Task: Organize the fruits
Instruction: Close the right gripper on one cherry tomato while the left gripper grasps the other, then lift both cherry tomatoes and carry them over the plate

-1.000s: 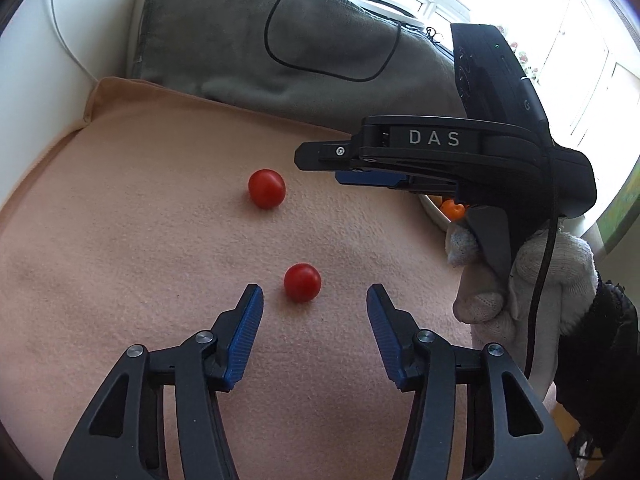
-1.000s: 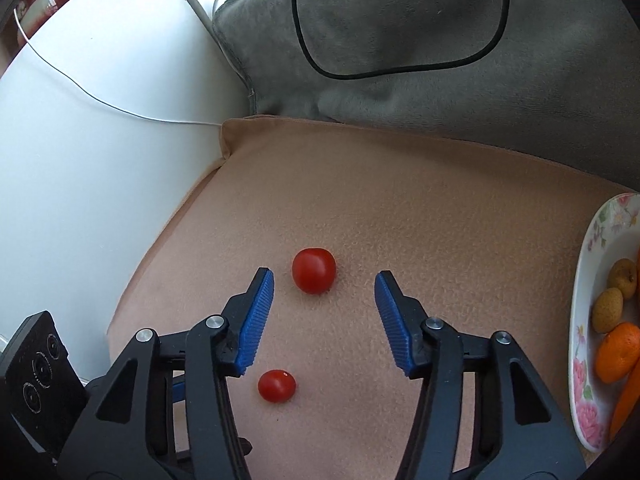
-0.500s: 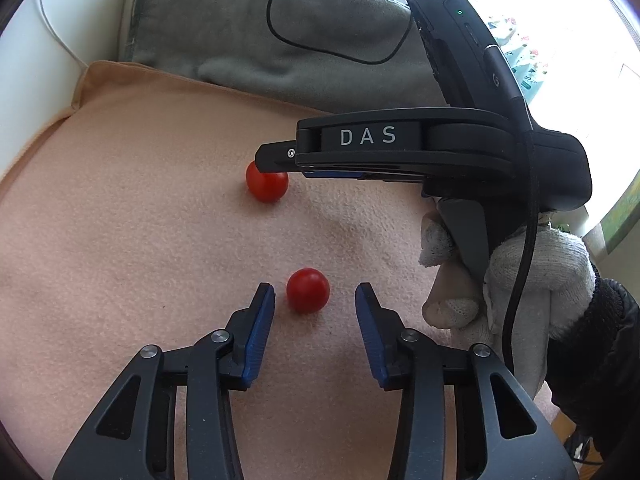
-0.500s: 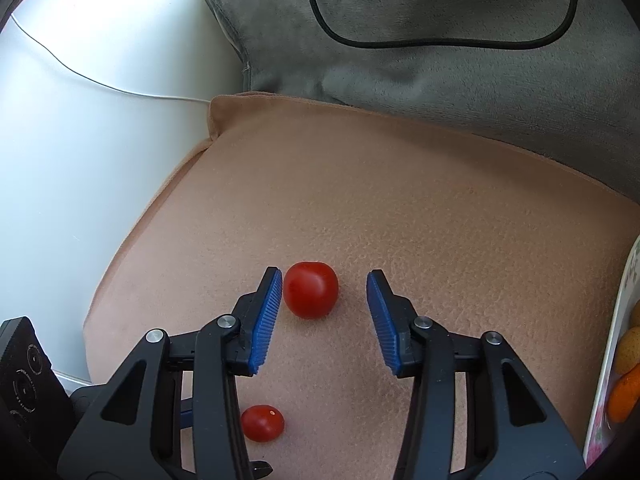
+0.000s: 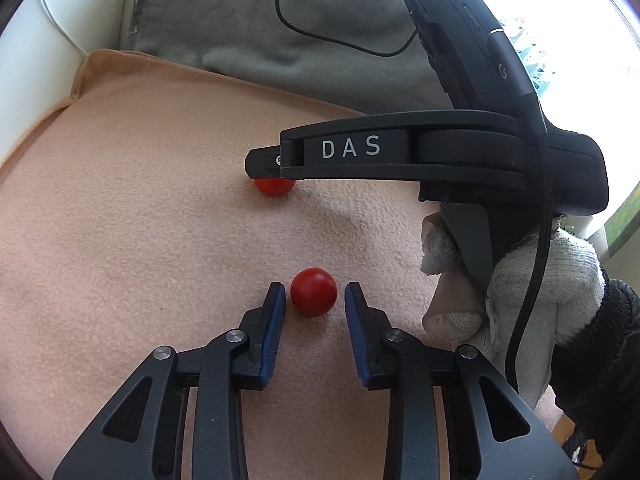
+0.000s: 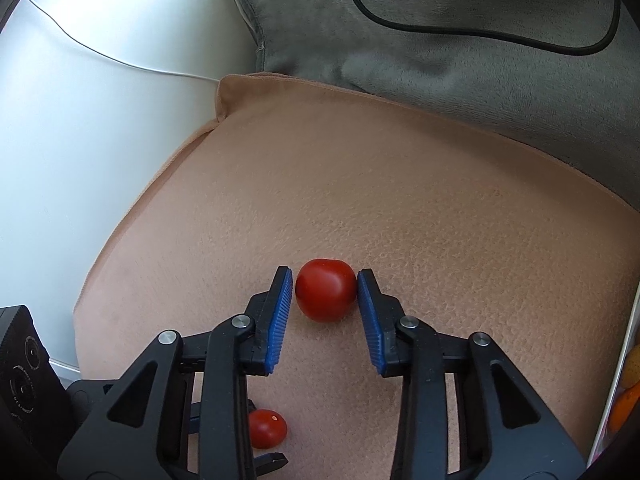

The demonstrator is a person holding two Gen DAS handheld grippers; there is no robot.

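Two red tomatoes lie on a peach blanket [image 5: 120,208]. In the left wrist view the smaller tomato [image 5: 313,291] sits between the blue pads of my left gripper [image 5: 315,298], with small gaps on both sides. In the right wrist view the larger tomato [image 6: 326,295] sits between the pads of my right gripper [image 6: 325,295]; the right pad touches it and the left pad is just off it. The smaller tomato [image 6: 266,428] shows below my right gripper's left finger. The right gripper's body [image 5: 400,156] covers most of the larger tomato [image 5: 274,187] in the left wrist view.
A grey cushion [image 6: 440,60] with a black cable [image 6: 480,36] lies behind the blanket. A white wall [image 6: 80,140] with a thin white wire stands to the left. A plate rim [image 6: 620,380] with orange fruit shows at the right edge. A white-gloved hand [image 5: 520,292] holds the right gripper.
Both grippers have moved forward and narrowed around their tomatoes. The right gripper now reaches over the larger tomato and hides most of it in the left wrist view.
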